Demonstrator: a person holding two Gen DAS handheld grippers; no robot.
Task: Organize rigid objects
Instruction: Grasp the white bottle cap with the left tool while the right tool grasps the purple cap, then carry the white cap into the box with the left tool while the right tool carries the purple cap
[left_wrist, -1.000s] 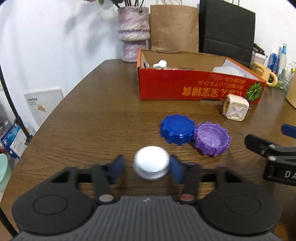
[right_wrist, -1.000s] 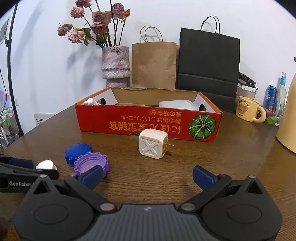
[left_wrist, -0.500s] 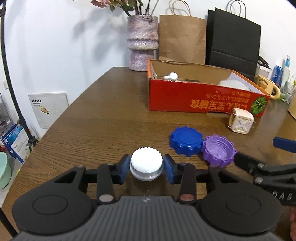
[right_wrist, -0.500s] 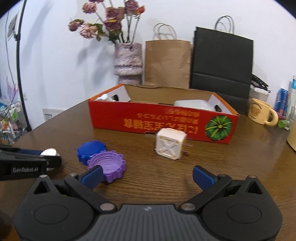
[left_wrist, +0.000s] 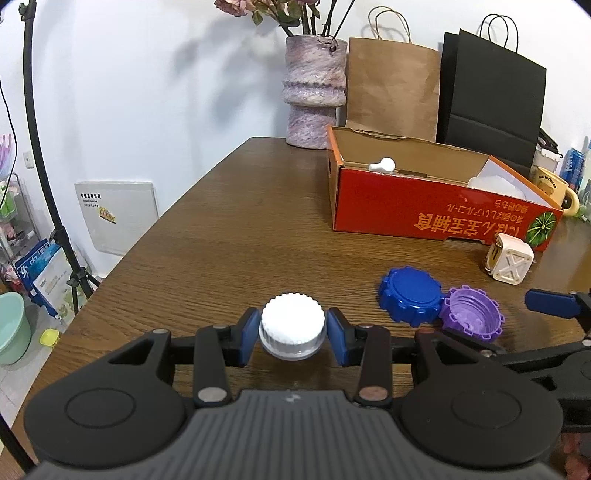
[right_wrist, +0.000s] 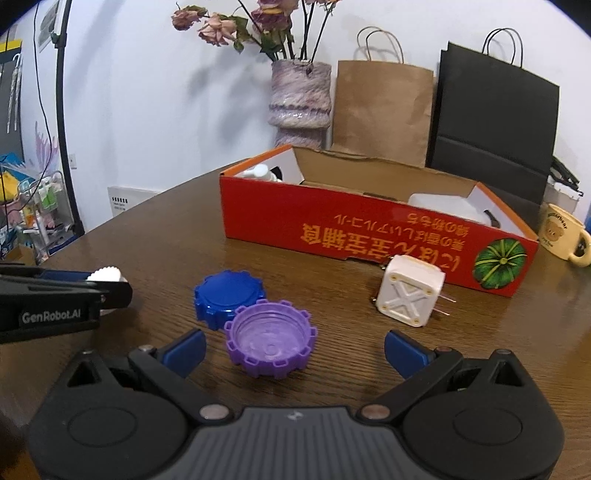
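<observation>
My left gripper (left_wrist: 293, 334) is shut on a white ribbed cap (left_wrist: 291, 326), held just above the wooden table (left_wrist: 229, 251). Right of it lie a blue cap (left_wrist: 412, 295) and a purple cap (left_wrist: 472, 317), touching each other. In the right wrist view my right gripper (right_wrist: 294, 352) stands open, and the upturned purple cap (right_wrist: 271, 338) sits partly between its fingers, nearer the left one and untouched. The blue cap (right_wrist: 229, 295) lies just behind it. A white cube plug adapter (right_wrist: 408, 295) rests in front of the open red box (right_wrist: 369, 236).
The red box (left_wrist: 424, 218) holds a white bottle and a white container. Behind it stand a purple vase (left_wrist: 314, 96), a brown paper bag (left_wrist: 391, 85) and a black bag (left_wrist: 491, 96). A yellow mug (right_wrist: 561, 234) is at the far right. The table edge curves away on the left.
My right gripper has moved left, and the purple cap now lies between its open fingers. The left gripper has shifted slightly, still holding the white cap.
</observation>
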